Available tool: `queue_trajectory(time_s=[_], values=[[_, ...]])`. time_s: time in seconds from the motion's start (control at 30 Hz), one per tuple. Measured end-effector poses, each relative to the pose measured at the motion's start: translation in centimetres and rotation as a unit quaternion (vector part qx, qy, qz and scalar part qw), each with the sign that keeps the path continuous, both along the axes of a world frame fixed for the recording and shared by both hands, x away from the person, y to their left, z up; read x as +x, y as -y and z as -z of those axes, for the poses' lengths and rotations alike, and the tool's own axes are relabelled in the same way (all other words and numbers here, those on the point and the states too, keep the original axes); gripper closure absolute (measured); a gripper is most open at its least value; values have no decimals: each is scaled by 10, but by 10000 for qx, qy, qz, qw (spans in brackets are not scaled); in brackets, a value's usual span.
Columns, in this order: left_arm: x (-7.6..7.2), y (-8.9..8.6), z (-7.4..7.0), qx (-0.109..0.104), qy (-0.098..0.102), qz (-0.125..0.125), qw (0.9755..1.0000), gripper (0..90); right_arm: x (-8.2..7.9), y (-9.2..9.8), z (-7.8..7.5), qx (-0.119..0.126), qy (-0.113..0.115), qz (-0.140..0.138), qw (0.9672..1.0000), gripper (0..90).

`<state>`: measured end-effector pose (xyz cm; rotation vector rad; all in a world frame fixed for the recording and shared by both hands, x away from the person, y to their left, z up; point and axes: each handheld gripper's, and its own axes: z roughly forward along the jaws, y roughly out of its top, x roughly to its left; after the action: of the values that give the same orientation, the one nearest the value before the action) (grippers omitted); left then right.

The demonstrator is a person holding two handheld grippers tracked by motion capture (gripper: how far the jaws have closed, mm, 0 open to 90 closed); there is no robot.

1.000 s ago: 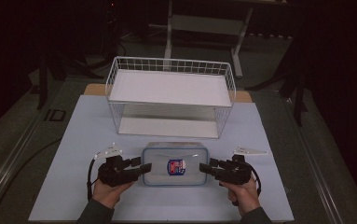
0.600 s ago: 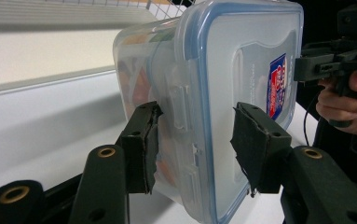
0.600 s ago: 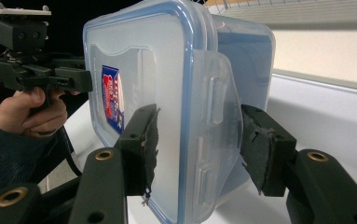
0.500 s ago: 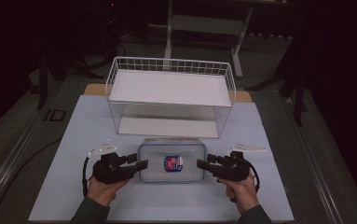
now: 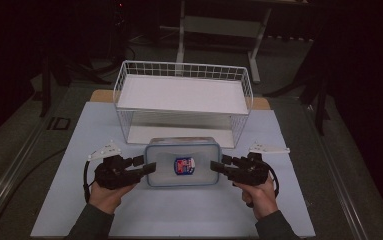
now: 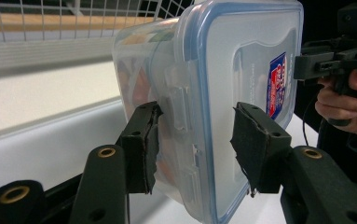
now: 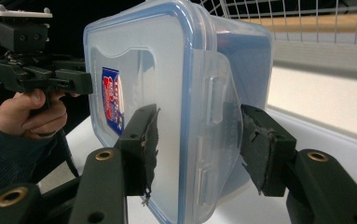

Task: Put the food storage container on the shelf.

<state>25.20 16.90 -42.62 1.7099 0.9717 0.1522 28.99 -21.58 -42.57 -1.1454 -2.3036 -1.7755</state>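
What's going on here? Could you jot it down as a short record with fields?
Work in hand: two hand-held grippers carry one container between them
Thing held: clear plastic food container with a blue-rimmed snap lid and a red-and-blue label
Left gripper: jaws clamped on the container's left end, over a lid clip
Right gripper: jaws clamped on the right end
Behind it: white wire shelf rack with a white board
Surface: pale table cover
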Motion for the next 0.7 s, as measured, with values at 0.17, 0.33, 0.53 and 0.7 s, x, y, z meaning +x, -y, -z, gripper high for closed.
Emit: queue_trajectory(time_s=[0.17, 0.33, 0.53, 0.7], values=[[3, 0, -7, -20, 53, -8, 10000, 514, 3, 0, -9, 11, 107, 10, 9999, 486], [7, -1, -13, -54, 95, -8, 9999, 514, 6, -1, -18, 24, 205, 35, 9998, 487], [10, -4, -19, -121, 151, -42, 9998, 513, 10, -3, -27, 56, 332, 58, 9994, 487], [12, -6, -26, -98, 221, -52, 9997, 514, 13, -5, -32, 87, 380, 55, 9992, 487]])
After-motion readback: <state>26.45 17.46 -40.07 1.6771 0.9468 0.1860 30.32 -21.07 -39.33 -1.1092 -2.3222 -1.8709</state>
